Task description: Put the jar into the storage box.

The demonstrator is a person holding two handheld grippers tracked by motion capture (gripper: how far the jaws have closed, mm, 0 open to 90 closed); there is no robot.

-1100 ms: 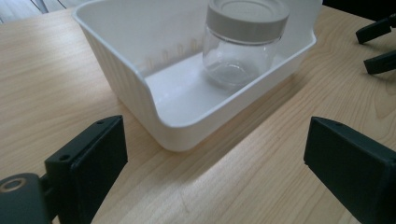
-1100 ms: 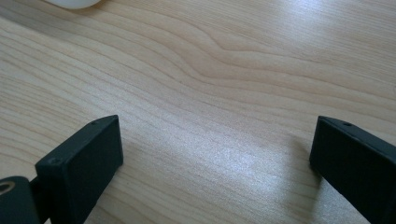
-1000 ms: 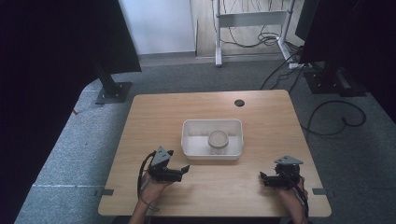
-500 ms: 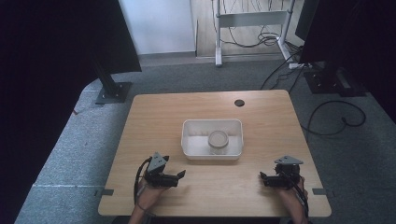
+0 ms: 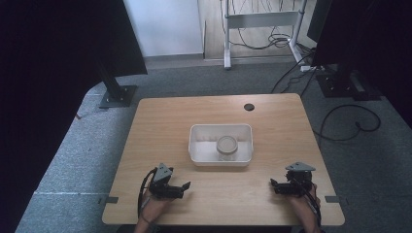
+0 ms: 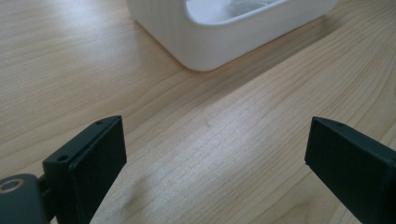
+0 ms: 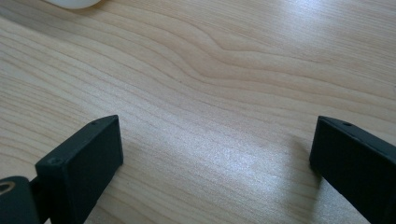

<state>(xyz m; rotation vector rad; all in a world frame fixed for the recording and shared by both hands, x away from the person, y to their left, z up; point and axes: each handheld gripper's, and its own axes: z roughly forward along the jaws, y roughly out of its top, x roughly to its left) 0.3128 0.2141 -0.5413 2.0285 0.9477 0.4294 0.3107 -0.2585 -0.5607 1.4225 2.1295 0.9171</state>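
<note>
From my left gripper (image 5: 182, 187), jaws spread and empty, the jar (image 5: 227, 145) in the white tray (image 5: 195, 145) sits up-frame and rightward, nearer than my equally spread right gripper (image 5: 275, 185).

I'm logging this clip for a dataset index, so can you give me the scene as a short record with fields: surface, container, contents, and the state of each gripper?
surface: wooden table with a round hole near its far edge
container: white tub, mid-table
contents: one round jar standing inside the tub
left gripper: open, holding nothing, near the front edge, pointed toward the tub's near corner
right gripper: open, holding nothing, near the front edge, above bare wood
contact: neither gripper touches the tub
</note>
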